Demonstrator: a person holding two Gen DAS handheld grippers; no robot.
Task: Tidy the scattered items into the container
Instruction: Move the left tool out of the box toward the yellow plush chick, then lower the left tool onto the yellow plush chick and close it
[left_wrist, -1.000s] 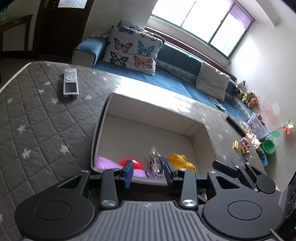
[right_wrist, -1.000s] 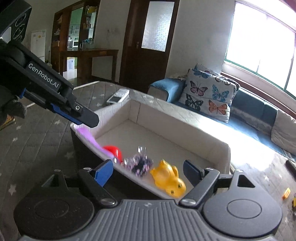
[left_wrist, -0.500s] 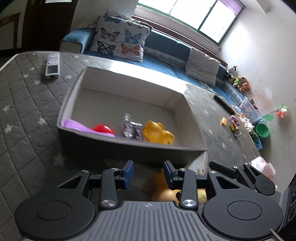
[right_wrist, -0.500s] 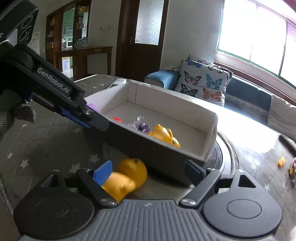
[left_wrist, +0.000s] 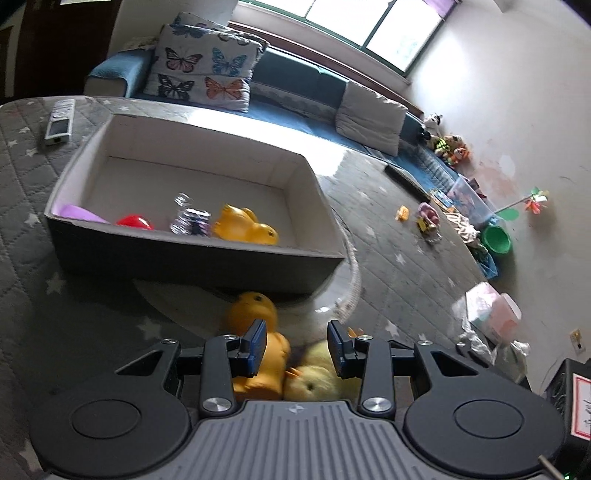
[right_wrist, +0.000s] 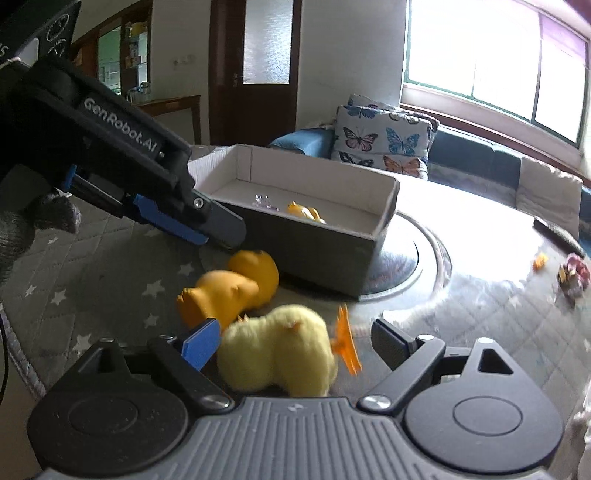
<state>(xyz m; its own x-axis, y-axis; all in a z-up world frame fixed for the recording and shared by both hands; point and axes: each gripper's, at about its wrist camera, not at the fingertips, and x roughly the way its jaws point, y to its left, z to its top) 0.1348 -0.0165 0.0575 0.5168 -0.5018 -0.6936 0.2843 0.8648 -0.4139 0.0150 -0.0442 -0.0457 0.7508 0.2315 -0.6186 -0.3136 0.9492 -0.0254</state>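
Observation:
A grey open box (left_wrist: 192, 258) (right_wrist: 317, 247) holds a yellow rubber duck (left_wrist: 243, 227) (right_wrist: 304, 212), a red ball (left_wrist: 135, 222), a clear purple toy (left_wrist: 190, 218) and a lilac item (left_wrist: 75, 213). In front of it lie an orange rubber duck (left_wrist: 255, 314) (right_wrist: 231, 288) and a fluffy yellow chick (left_wrist: 317, 373) (right_wrist: 280, 347). My left gripper (left_wrist: 297, 345) (right_wrist: 207, 225) is open above both toys. My right gripper (right_wrist: 291, 345) is open with the chick between its fingers, apart from the pads.
A remote (left_wrist: 59, 120) lies on the quilted mat left of the box. Small toys (left_wrist: 424, 218) (right_wrist: 570, 275) lie on the floor to the right. A green bucket (left_wrist: 496, 238) and plastic bags (left_wrist: 491, 314) stand by the wall. A blue sofa (left_wrist: 288, 88) runs behind.
Both grippers pulled back from the box and dropped toward the floor. The orange duck and the yellow chick came into view between the fingers.

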